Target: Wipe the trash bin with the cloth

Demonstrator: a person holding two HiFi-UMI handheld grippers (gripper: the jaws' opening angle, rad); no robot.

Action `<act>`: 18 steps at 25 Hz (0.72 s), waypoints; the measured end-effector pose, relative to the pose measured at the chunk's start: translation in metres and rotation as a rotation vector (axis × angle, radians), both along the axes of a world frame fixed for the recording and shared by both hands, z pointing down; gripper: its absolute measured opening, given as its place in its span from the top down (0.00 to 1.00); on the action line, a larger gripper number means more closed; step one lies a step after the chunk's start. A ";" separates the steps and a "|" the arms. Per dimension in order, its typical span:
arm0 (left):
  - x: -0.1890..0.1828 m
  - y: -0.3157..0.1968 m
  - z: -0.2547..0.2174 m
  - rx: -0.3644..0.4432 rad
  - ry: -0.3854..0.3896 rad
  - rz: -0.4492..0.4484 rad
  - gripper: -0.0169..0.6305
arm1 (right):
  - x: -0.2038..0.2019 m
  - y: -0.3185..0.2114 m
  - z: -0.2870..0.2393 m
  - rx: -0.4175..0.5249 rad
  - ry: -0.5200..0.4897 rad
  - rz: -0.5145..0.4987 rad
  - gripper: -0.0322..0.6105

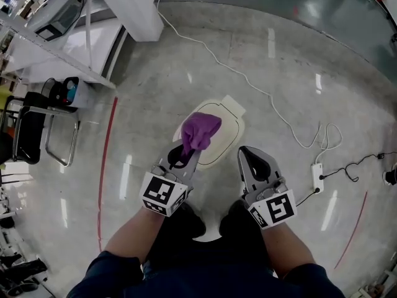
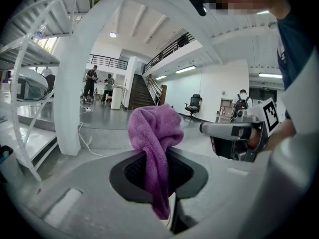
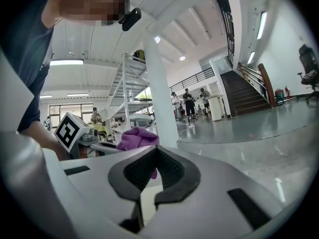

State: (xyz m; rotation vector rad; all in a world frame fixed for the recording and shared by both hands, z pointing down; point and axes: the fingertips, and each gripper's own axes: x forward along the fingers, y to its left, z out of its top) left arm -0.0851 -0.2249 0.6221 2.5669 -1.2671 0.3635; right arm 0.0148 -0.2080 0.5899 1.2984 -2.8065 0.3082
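A cream trash bin (image 1: 227, 126) with a rounded lid stands on the floor just ahead of my feet. A purple cloth (image 1: 200, 131) is bunched over its lid, pinched in my left gripper (image 1: 181, 156), which is shut on it. In the left gripper view the cloth (image 2: 155, 133) hangs through the jaws of the left gripper (image 2: 158, 158). My right gripper (image 1: 256, 164) hovers to the right of the bin, shut and holding nothing. In the right gripper view its jaws (image 3: 156, 152) meet, and the cloth (image 3: 135, 137) shows beyond them.
A white cable (image 1: 248, 79) snakes across the floor to a power strip (image 1: 317, 177) at the right. A red floor line (image 1: 105, 160) runs at the left, beside a black chair (image 1: 34, 132) and a white pillar (image 1: 133, 8). People stand far off (image 2: 92, 81).
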 end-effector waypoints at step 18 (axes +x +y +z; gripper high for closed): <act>0.024 -0.090 0.157 0.039 -0.232 0.151 0.89 | 0.018 -0.027 0.124 0.115 -0.032 0.045 0.94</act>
